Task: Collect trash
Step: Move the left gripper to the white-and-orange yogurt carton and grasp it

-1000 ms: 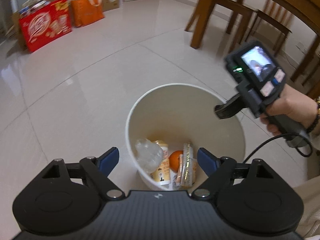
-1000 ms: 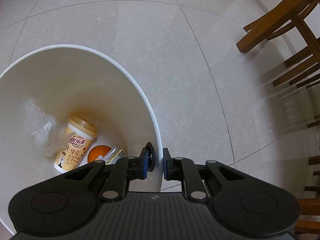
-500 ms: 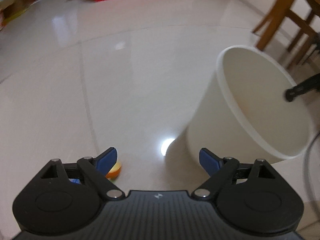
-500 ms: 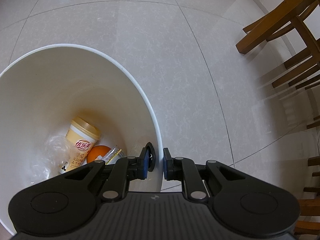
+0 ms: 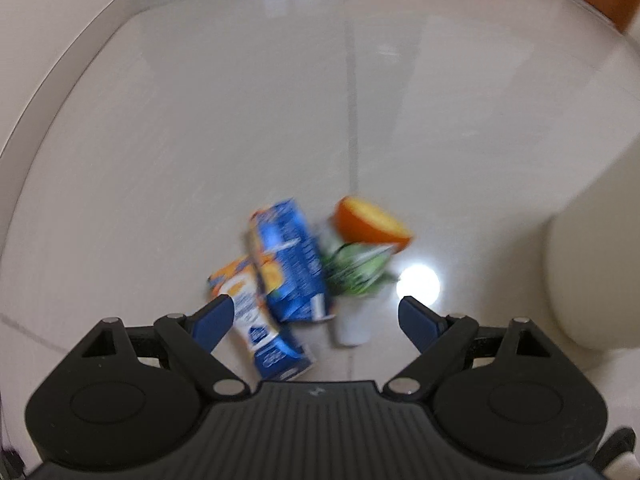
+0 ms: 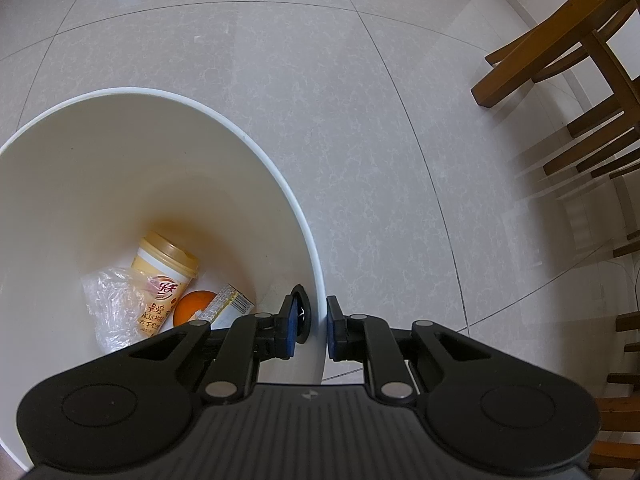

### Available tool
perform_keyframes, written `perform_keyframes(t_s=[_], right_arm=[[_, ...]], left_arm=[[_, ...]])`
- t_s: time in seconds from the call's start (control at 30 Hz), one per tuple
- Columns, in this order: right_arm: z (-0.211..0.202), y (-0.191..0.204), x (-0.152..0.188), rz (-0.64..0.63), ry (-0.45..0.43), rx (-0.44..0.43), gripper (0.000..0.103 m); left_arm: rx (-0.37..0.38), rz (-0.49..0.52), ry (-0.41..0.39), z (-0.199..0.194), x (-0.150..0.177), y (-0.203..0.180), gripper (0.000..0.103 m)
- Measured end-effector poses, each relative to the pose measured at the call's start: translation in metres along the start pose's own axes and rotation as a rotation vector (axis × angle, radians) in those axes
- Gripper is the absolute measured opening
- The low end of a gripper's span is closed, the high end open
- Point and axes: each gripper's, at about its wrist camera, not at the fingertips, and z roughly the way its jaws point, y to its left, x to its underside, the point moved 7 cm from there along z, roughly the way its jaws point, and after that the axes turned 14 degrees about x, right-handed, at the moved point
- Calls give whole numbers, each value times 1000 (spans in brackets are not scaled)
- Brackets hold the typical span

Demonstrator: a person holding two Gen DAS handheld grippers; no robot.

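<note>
White round bin (image 6: pixel 168 160), rim at six o'clock between pinching right gripper (image 6: pixel 312 326): cup (image 6: pixel 164 276), crumpled plastic (image 6: pixel 108 304); left gripper (image 5: pixel 316 316) agape.

Each gripper, the left gripper (image 5: pixel 314 316) and the right gripper (image 6: pixel 311 330), is made of black plastic, with blue pads on two fingers, round silver screws at the joints and a ribbed black body marked with a small logo.

Bare floor (image 5: pixel 280 120) beyond the cartons (image 5: pixel 288 264); bin (image 5: pixel 592 272) crowds the right (blurred).
</note>
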Motion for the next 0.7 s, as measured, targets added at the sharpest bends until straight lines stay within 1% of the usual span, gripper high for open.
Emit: perform_keyframes(t_s=[0.07, 0.13, 0.23, 0.43, 0.57, 0.63, 0.7], right_arm=[[0, -1, 0, -3, -1, 0, 18], [1, -3, 1, 1, -1, -1, 18], [1, -4, 2, -1, -4, 1, 18], [1, -3, 1, 1, -4, 2, 18], [1, -1, 2, 2, -6, 4, 18], [1, -1, 2, 2, -5, 3, 18], [1, -1, 2, 3, -5, 4, 18]], left_arm=[[-7, -19, 14, 13, 8, 11, 89], [-41, -38, 27, 27, 14, 24, 89], [-65, -91, 46, 44, 23, 41, 89], [-70, -146, 59, 58, 35, 62, 89], [-100, -129, 76, 57, 40, 74, 89], [-131, -110, 78, 54, 41, 82, 89], [-134, -97, 69, 52, 40, 88, 89]])
